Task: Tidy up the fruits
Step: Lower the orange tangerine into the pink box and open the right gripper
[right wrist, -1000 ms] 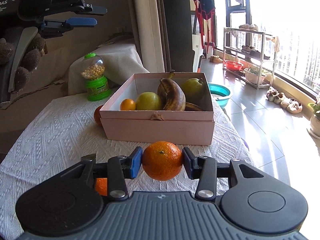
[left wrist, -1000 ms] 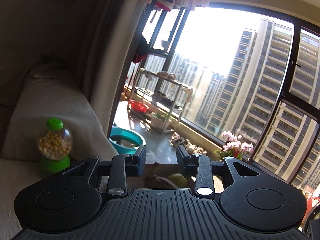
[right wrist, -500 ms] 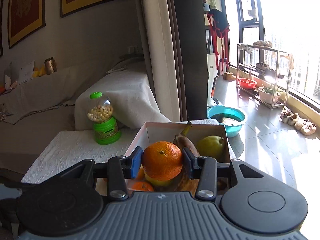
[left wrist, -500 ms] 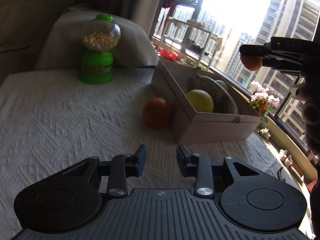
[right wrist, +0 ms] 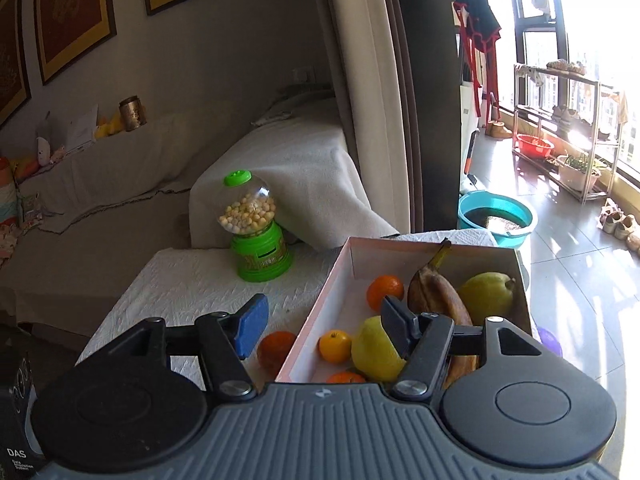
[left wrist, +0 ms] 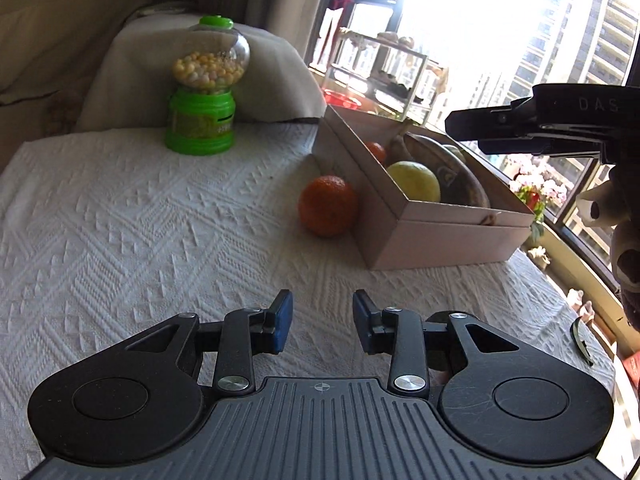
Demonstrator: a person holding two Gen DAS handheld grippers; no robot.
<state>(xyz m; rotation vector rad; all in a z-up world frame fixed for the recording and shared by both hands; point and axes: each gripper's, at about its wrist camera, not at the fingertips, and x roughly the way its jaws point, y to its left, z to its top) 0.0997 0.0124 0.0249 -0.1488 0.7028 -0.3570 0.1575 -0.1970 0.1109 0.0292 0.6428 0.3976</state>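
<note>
A pink box (right wrist: pixel 340 280) on the white tablecloth holds a brown banana (right wrist: pixel 436 292), a pear (right wrist: pixel 488 294), a yellow-green apple (right wrist: pixel 376 350) and several oranges, one (right wrist: pixel 385 290) near the far wall. My right gripper (right wrist: pixel 324 326) is open and empty above the box's near left part. One orange (left wrist: pixel 328 211) lies on the cloth outside the box (left wrist: pixel 440 232), against its left wall; it also shows in the right wrist view (right wrist: pixel 276 350). My left gripper (left wrist: pixel 322 322) is open and empty, low over the cloth, short of that orange.
A green candy dispenser (left wrist: pixel 202 92) stands at the table's back left. The right gripper's body (left wrist: pixel 552 120) hangs over the box in the left wrist view. A teal basin (right wrist: pixel 496 218) and a rack (right wrist: pixel 560 120) stand on the floor by the window.
My right gripper opened over the box and the orange it held now lies inside. My left gripper swung down toward the table, now facing the orange outside the box.
</note>
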